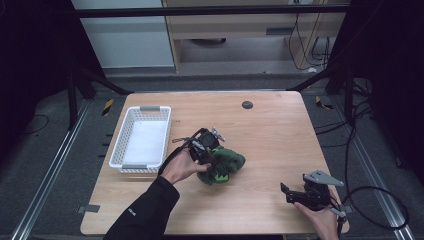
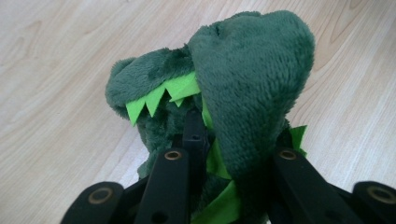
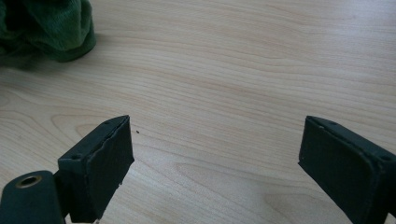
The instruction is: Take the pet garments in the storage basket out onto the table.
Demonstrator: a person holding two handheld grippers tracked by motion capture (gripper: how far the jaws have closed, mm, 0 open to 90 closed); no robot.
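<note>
The left gripper view shows the left gripper (image 2: 219, 154) clamped on a green plush toy (image 2: 243, 84) with lime felt teeth, detail lost in the high view. The toy lies near the table (image 1: 270, 125) centre, just right of the white basket (image 1: 142, 140). The right gripper (image 3: 215, 158) gapes wide over bare wood, well right of the toy.

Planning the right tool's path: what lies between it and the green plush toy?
Bare wooden table between the right tool and green plush toy, per the high view.
</note>
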